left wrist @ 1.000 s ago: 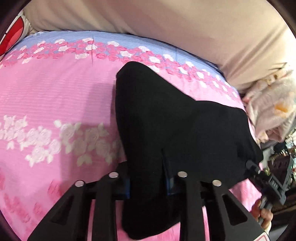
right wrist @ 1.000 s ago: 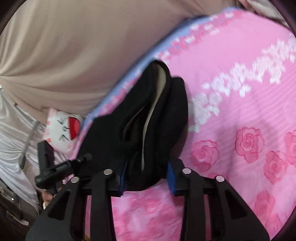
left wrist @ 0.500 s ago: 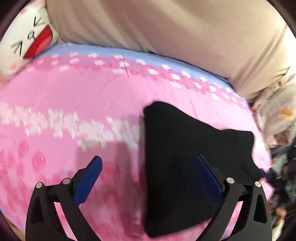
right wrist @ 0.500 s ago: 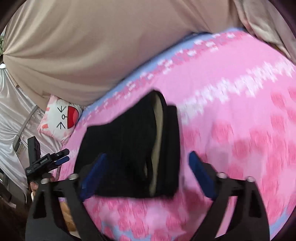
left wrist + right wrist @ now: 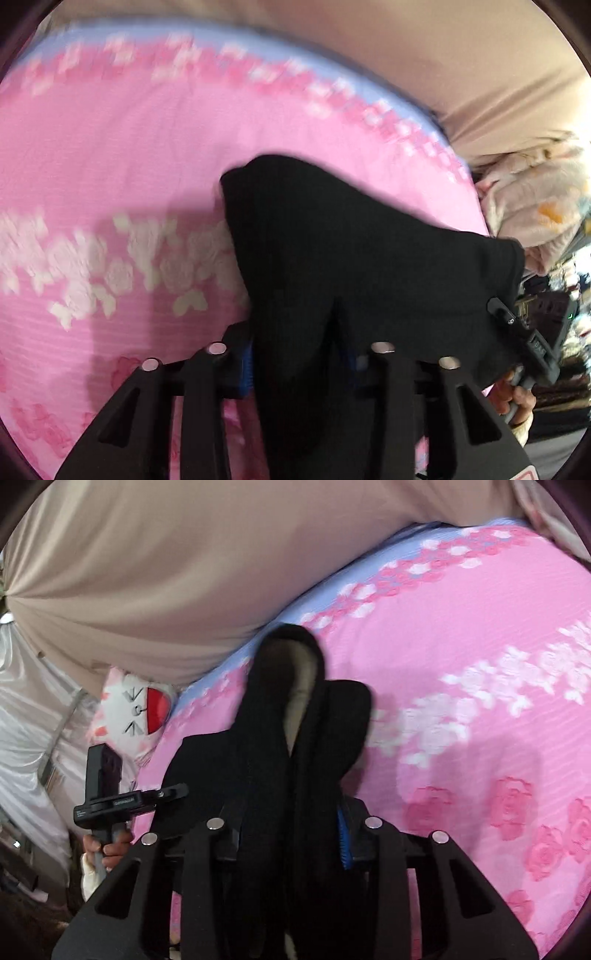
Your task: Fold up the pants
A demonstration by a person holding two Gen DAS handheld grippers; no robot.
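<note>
Left tool [image 5: 301,363]: closing on near edge of black pants [image 5: 369,258], 6 o'clock, on pink bed [image 5: 110,147]; right tool [image 5: 291,834]: closing on thick folded end. Risk: bite catches top layers only, fold sags apart

Half a second earlier both grippers stood wide open, drawn back from the black pants [image 5: 362,258], which lay flat on the pink bedspread [image 5: 110,155]. Since then the left gripper [image 5: 299,363] came back down and its jaws were closing with a fold of the cloth bunched between its blue pads. The right gripper [image 5: 291,834] did the same at its end, jaws closing around the thick folded edge, much as 1 second ago.
</note>
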